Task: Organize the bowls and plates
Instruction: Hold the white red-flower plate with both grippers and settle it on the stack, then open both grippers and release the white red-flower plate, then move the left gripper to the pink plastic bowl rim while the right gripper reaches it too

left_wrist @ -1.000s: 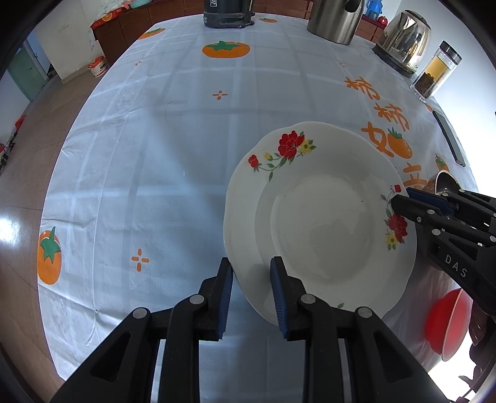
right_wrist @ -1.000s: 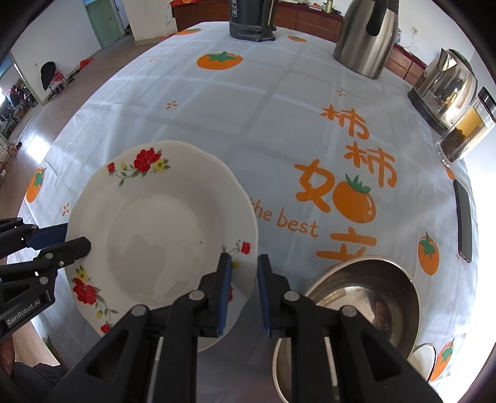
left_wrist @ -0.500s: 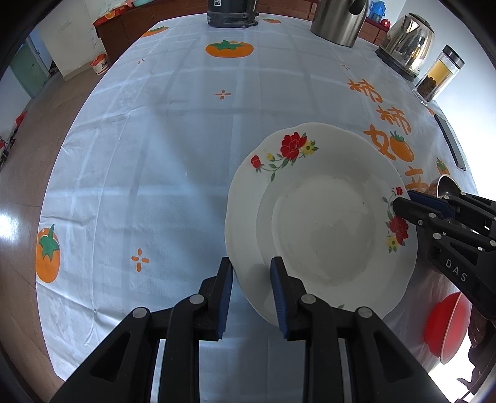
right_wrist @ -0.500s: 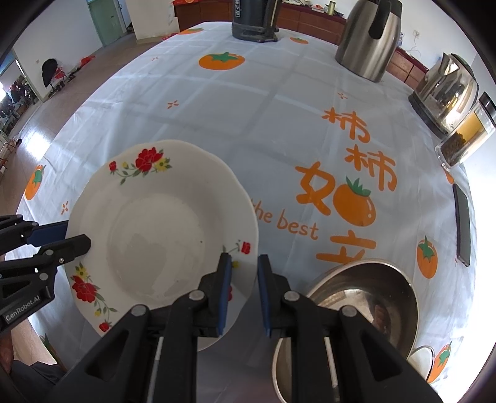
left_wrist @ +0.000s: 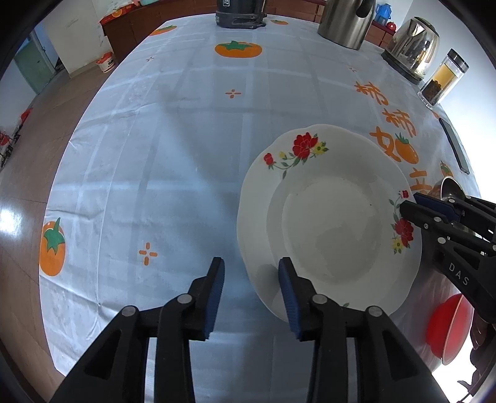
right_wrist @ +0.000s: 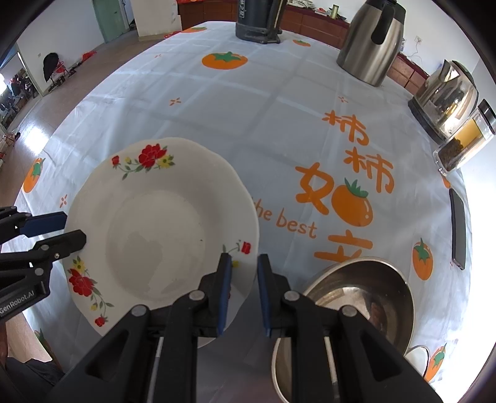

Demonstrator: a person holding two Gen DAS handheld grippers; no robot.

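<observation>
Two pairs of black jaws with blue pads are seen at opposite edges of one white scalloped plate with red flower sprays (left_wrist: 328,223). The left gripper (left_wrist: 250,280) is held with its jaws spread wide; the plate's near left rim lies between them, with a clear gap on each side, so nothing is clamped. The right gripper (right_wrist: 242,279) is held with its jaws narrow, set around the plate's near right rim (right_wrist: 245,248); whether the pads actually touch the china cannot be told. In the left wrist view the right gripper is seen coming in from the right, its tips over the flowered rim.

The plate is seen over the pale blue checked tablecloth with orange persimmon prints (right_wrist: 248,117), whether resting or raised cannot be told. Just right of the right gripper a shiny steel bowl (right_wrist: 359,297) is placed, near the table's close edge. A red bowl (left_wrist: 446,328) is seen at the near right in the left wrist view, partly hidden behind the right gripper. A dark phone (right_wrist: 458,229) lies flat at the right edge. At the far right a steel kettle (right_wrist: 443,96) and a clear jar (right_wrist: 465,142) are set, and further back a tall steel flask (right_wrist: 370,43) and a dark appliance base (right_wrist: 259,21).
</observation>
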